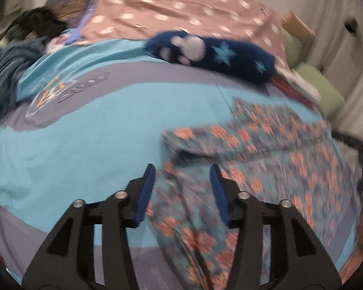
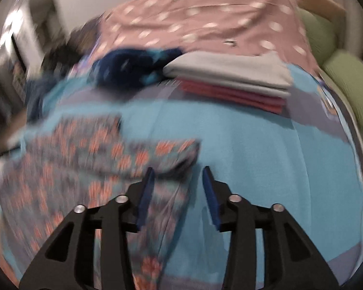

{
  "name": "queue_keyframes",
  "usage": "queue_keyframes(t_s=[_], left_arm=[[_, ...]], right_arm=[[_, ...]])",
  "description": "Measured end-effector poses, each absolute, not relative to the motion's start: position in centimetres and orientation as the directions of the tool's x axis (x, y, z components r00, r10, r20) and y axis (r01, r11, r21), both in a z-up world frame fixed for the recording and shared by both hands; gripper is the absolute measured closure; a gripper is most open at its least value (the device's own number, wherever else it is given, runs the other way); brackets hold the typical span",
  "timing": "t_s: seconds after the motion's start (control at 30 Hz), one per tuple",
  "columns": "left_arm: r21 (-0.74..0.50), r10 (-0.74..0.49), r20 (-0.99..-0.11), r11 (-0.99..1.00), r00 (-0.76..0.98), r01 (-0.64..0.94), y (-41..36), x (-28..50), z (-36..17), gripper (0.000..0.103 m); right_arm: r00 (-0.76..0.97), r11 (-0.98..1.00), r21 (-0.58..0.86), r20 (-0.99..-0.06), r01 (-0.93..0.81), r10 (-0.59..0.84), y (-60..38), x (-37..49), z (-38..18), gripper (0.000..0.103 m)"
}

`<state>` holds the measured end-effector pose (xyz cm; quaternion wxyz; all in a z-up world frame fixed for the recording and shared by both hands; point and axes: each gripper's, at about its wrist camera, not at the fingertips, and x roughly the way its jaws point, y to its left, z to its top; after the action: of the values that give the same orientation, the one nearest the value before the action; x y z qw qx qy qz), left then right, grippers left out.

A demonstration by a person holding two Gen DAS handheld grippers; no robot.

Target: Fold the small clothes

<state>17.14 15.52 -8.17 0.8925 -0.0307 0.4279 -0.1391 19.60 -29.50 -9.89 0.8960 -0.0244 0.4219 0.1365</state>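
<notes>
— Where's the floral garment [image 1: 249, 149]?
— Spread flat on the blue bedspread [image 1: 89, 133], below the navy star-print piece [image 1: 230, 55].
— And the tongs?
— Left tongs [image 1: 182, 169] released, parted above its edge. Right tongs [image 2: 179, 171] released too, clear of the fabric.

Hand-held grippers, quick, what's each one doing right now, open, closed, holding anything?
Left hand-held gripper: open, holding nothing, over the patterned garment.
Right hand-held gripper: open, holding nothing, at that garment's edge.
</notes>
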Motion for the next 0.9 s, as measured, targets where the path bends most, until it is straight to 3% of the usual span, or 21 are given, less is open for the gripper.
queue_keyframes(t_s=[0.1, 0.27, 0.4, 0.5, 0.7, 0.77, 0.8, 0.83, 0.87, 0.9], left_arm=[[-0.037, -0.199, -0.803, 0.957, 0.561, 0.287, 13.2, 17.9, -9.5, 0.050], [0.077, -0.114, -0.786, 0.957, 0.608, 0.280, 12.2, 22.8, -9.5, 0.046], [-0.061, -0.140, -0.711, 0.988, 0.689, 0.139, 15.7, 25.7, -7.1, 0.046], [-0.159, -0.190, -0.664, 0.981, 0.723, 0.111, 17.9, 25.6, -6.1, 0.042], [-0.272, -0.333, -0.739, 0.943, 0.586, 0.192, 17.1, 26.3, -9.5, 0.041], [-0.340, -0.391, -0.743, 0.920, 0.543, 0.197, 16.7, 27.0, -11.0, 0.058], [-0.365, -0.417, -0.738, 0.908, 0.531, 0.205, 16.5, 27.4, -11.3, 0.091], [-0.382, -0.436, -0.734, 0.899, 0.521, 0.214, 16.2, 27.6, -11.5, 0.099], [-0.383, -0.439, -0.726, 0.897, 0.530, 0.218, 15.9, 27.5, -11.2, 0.100], [-0.362, -0.420, -0.710, 0.906, 0.565, 0.219, 15.7, 27.1, -10.5, 0.100]], right_arm=[[0.565, 0.941, -0.043, -0.809, -0.336, 0.164, -27.6, 20.1, -11.8, 0.058], [0.646, 0.963, -0.073, -0.754, -0.260, 0.117, -27.9, 25.1, -11.7, 0.053], [0.681, 0.988, 0.101, -0.716, -0.116, 0.153, -30.8, 28.1, -10.8, 0.053], [0.677, 0.976, 0.189, -0.705, -0.109, 0.212, -32.1, 28.1, -11.1, 0.053], [0.613, 0.903, 0.415, -0.688, -0.107, 0.389, -34.2, 28.2, -12.9, 0.053], [0.591, 0.877, 0.467, -0.677, -0.116, 0.439, -34.4, 28.5, -13.2, 0.053], [0.577, 0.865, 0.485, -0.672, -0.131, 0.464, -34.1, 28.6, -13.2, 0.066], [0.571, 0.854, 0.500, -0.663, -0.144, 0.485, -33.9, 28.6, -13.1, 0.086], [0.577, 0.839, 0.523, -0.642, -0.153, 0.505, -33.9, 28.4, -12.7, 0.098], [0.607, 0.820, 0.546, -0.596, -0.172, 0.525, -34.0, 27.8, -11.8, 0.098]])
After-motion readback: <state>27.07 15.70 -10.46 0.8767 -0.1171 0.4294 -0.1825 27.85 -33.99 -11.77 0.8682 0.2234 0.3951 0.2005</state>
